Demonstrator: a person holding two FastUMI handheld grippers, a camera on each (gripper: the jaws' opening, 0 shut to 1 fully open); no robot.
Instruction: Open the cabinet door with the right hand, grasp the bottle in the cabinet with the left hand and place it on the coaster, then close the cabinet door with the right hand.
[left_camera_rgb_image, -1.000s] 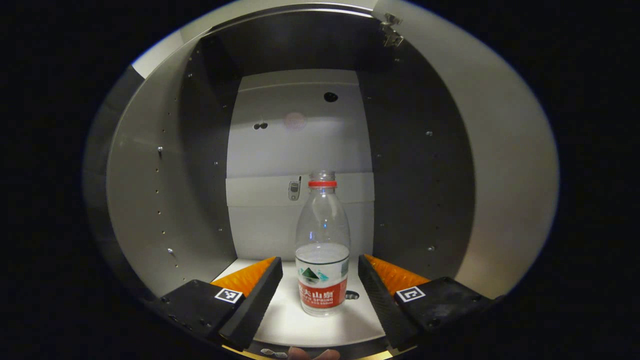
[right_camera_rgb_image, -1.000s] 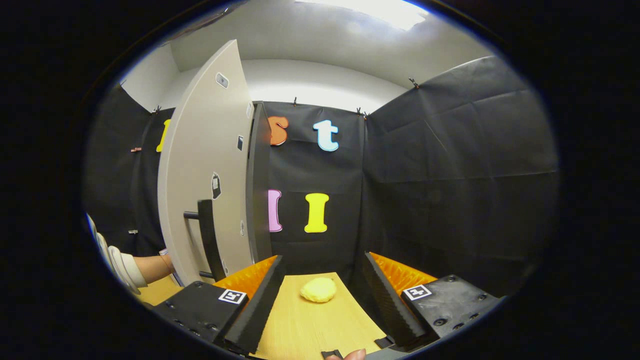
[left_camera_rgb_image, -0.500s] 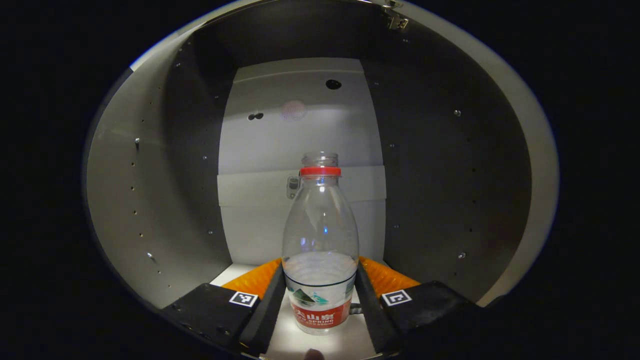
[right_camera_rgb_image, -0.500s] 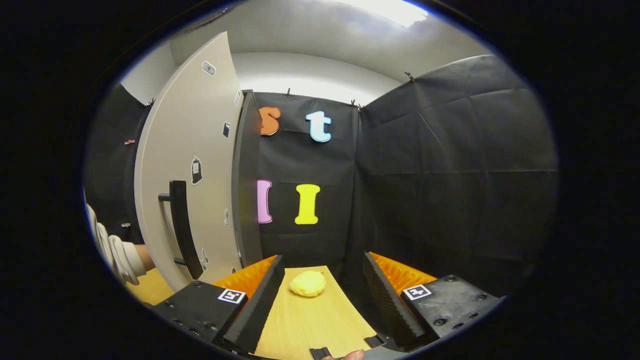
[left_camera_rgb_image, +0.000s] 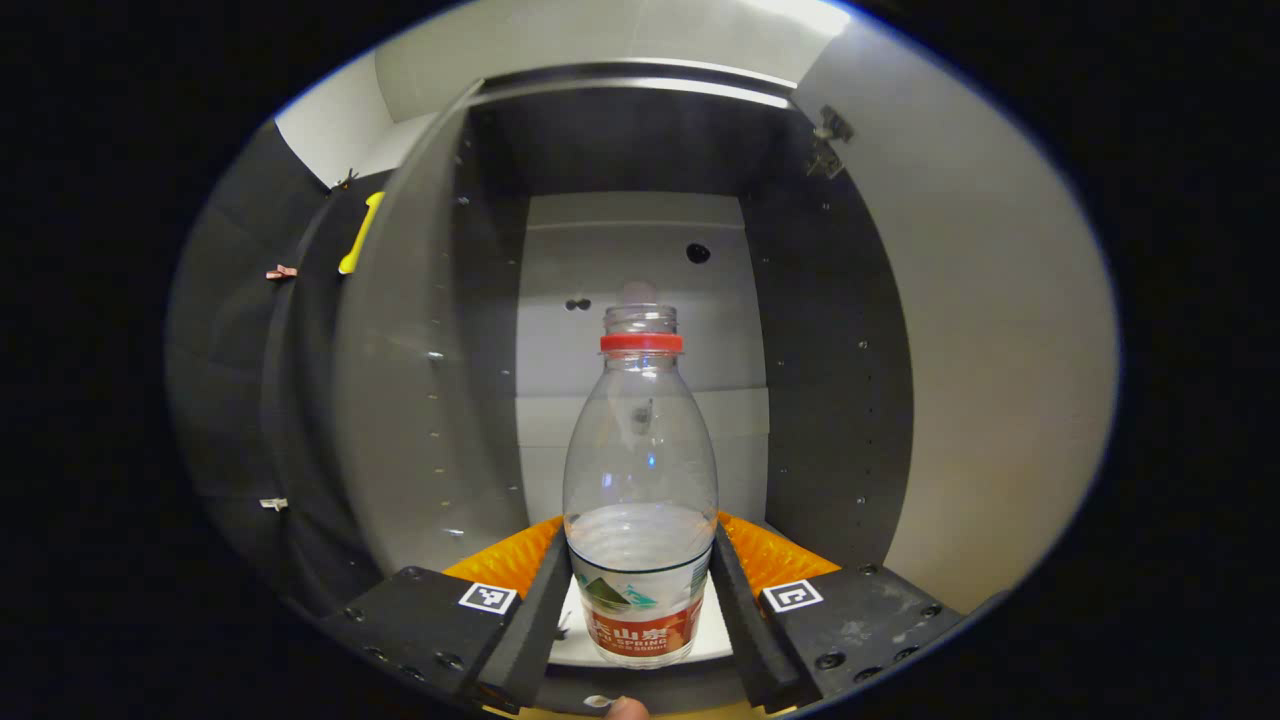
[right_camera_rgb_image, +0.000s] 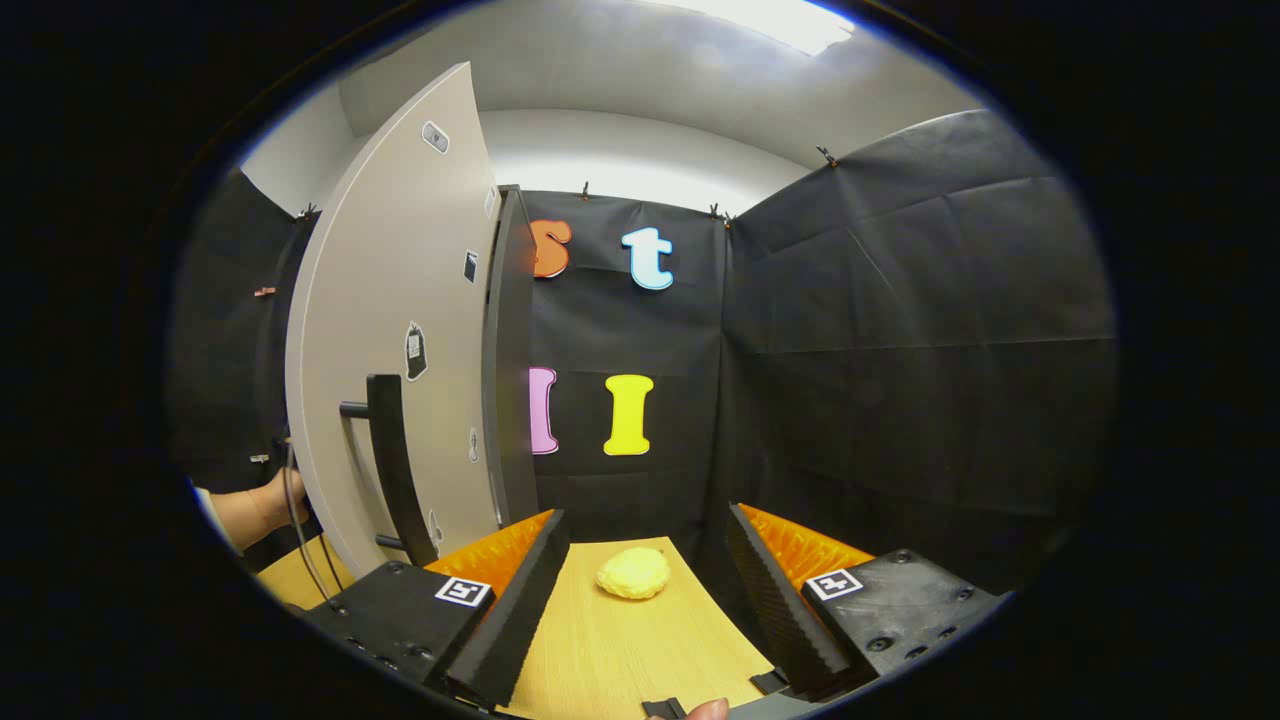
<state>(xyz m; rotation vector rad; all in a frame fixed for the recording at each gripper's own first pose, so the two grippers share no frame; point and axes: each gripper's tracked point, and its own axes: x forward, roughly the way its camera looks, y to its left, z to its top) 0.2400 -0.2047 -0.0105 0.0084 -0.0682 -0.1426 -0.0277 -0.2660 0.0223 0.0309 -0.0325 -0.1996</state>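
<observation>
A clear plastic bottle (left_camera_rgb_image: 640, 470) with a red neck ring, a red label and some water stands upright between the fingers of my left gripper (left_camera_rgb_image: 640, 545), which is shut on its lower body. It sits at the front edge of the cabinet's white shelf (left_camera_rgb_image: 715, 640). The cabinet (left_camera_rgb_image: 630, 260) has dark side walls, and its pale door (left_camera_rgb_image: 1000, 340) swings open to the right. In the right gripper view the open door (right_camera_rgb_image: 390, 320) and its black handle (right_camera_rgb_image: 395, 460) stand left of my right gripper (right_camera_rgb_image: 647, 535), which is open and holds nothing.
A yellow lumpy round object (right_camera_rgb_image: 633, 573) lies on the wooden table (right_camera_rgb_image: 620, 650) just beyond my right gripper's fingers. A person's hand (right_camera_rgb_image: 258, 500) with a cable shows behind the door at the far left.
My left gripper closed on the bottle and has drawn back, so the cabinet's front frame and the booth wall now show. The right gripper stayed open and only shifted slightly.
</observation>
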